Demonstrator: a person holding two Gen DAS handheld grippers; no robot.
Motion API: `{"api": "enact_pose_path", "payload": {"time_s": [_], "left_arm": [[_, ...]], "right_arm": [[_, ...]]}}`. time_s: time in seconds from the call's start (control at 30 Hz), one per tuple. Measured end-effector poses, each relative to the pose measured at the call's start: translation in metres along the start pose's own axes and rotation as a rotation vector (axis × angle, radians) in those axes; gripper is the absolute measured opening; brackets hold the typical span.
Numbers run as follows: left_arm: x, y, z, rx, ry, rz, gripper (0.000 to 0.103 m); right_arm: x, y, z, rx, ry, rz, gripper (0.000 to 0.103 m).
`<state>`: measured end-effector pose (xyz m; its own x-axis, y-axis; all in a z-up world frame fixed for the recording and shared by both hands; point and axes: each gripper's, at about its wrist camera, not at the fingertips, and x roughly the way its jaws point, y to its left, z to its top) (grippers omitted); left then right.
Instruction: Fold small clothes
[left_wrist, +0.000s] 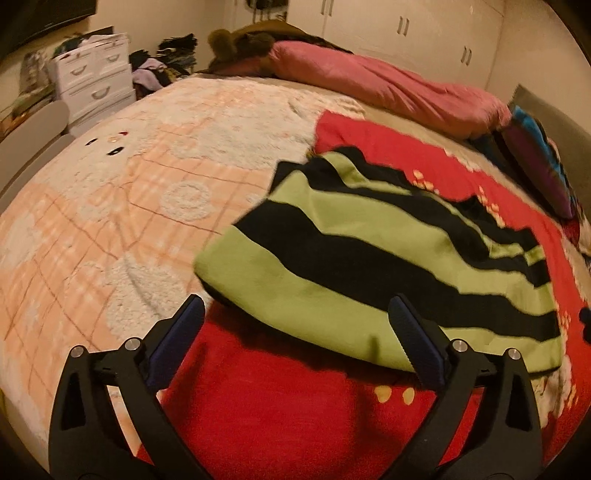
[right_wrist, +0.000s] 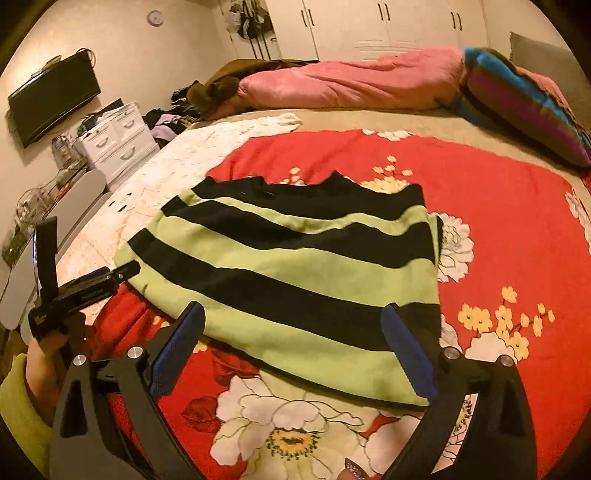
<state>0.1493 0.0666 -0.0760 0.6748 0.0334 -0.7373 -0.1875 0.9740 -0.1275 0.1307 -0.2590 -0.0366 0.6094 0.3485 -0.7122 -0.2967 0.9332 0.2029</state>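
Observation:
A small green-and-black striped garment lies folded on a red floral cloth on the bed. My left gripper is open and empty, just in front of the garment's near edge. In the right wrist view the garment lies flat ahead on the red floral cloth. My right gripper is open and empty, its fingers reaching over the garment's near edge. The left gripper shows at the garment's left corner, held by a hand.
A peach-and-white fluffy blanket covers the bed's left side. A pink quilt and a striped pillow lie at the back. White drawers and a clothes pile stand beside the bed. A TV hangs on the wall.

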Motion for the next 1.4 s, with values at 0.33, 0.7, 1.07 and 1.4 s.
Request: {"api": "enact_pose_path", "payload": {"time_s": [0.33,0.7,1.07,1.4], "left_arm": [[-0.026,0.034,0.014,-0.084,-0.037,0.033,0.093],[-0.03,0.057,0.043,-0.09,-0.014,0.004,0.094],[-0.011,0.074,0.068,-0.054,-0.017,-0.057,0.094],[0.016,0.097,0.081,-0.111,0.014,-0.102,0.093]], "right_arm": [[-0.005,0.026,0.002,-0.047,-0.028,0.016,0.098],[0.002,0.06,0.005,-0.115,-0.037,0.041,0.098],[0.04,0.131,0.003,-0.281,-0.01,0.074,0.098],[0.096,0.194,-0.001,-0.378,0.028,0.065,0.098]]}}
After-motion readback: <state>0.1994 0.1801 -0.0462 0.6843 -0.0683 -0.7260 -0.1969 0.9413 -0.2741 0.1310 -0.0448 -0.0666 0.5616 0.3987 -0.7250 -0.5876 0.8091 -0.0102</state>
